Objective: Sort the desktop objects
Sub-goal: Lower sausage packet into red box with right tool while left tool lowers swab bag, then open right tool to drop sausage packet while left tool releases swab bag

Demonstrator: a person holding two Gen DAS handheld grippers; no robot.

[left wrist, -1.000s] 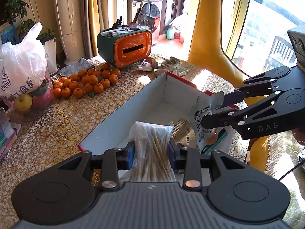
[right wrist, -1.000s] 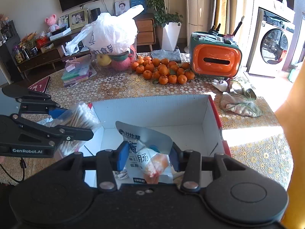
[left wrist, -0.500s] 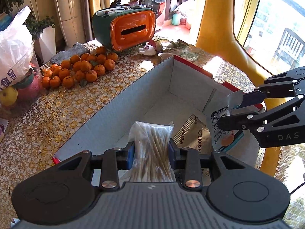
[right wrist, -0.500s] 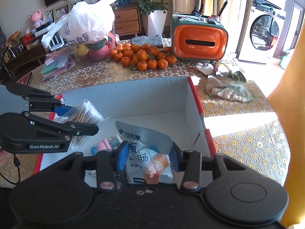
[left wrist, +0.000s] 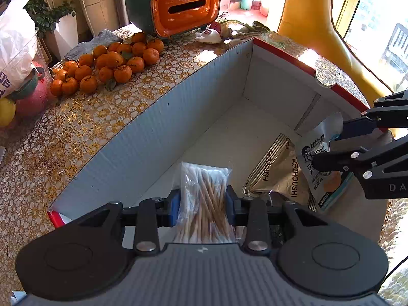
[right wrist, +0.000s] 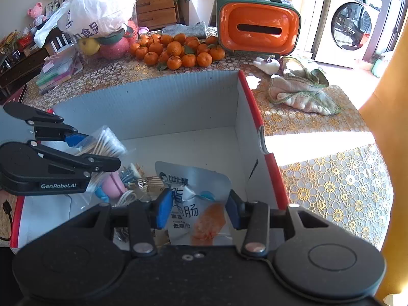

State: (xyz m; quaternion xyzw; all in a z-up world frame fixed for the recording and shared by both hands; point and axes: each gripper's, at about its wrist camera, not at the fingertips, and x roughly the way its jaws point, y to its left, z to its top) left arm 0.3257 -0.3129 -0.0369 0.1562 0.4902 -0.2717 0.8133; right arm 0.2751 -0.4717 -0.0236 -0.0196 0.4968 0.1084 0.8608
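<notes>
Swabs (left wrist: 204,199) – a clear bag of cotton ones with wooden sticks – sit clamped between the blue pads of the left tool (left wrist: 202,205), hanging over the near-left part of the open box (left wrist: 142,137). Right tool (right wrist: 195,207) is closed on a silver snack pouch (right wrist: 196,204) with an orange picture on it, and it's over the box too, on the side with the red edge. Both tools point steeply down into the box.

Down on the box floor there's a gold foil pack (left wrist: 278,176), plus a little pile under the left tool: something pink (right wrist: 114,183), a white cable (right wrist: 127,196) and some clips I can't make out properly.

On the bench (right wrist: 329,178) behind the box – a heap of tangerines (right wrist: 176,48), an orange and green tissue holder (right wrist: 258,29), a crumpled cloth (right wrist: 301,91), a white plastic bag (right wrist: 99,10) over some bigger fruit, and a stack of colourful packs (right wrist: 58,72) at the far left. Gold lace cover over the whole bench, sun hitting the right side.
</notes>
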